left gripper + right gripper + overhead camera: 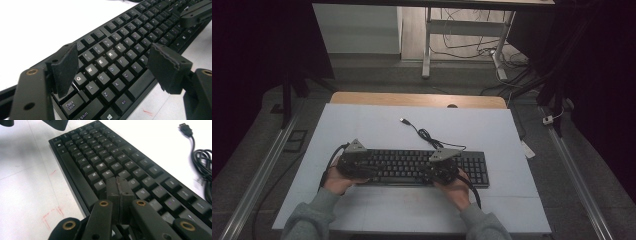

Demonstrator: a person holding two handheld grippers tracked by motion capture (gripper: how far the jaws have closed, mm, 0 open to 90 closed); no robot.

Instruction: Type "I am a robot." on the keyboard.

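A black keyboard lies across the near middle of the white table top, its cable coiling away behind it. My left gripper hovers over the keyboard's left end. In the left gripper view its jaws stand wide open above the letter keys, one pad by the Tab and Caps Lock keys and the other near the front edge. My right gripper sits over the keyboard's right half. In the right gripper view its pads are pressed together with nothing between them, just above the keys.
The cable's USB plug lies loose on the white sheet behind the keyboard. Faint red marks show on the sheet in front of it. Beyond the table's wooden far edge stand a desk frame and floor cables.
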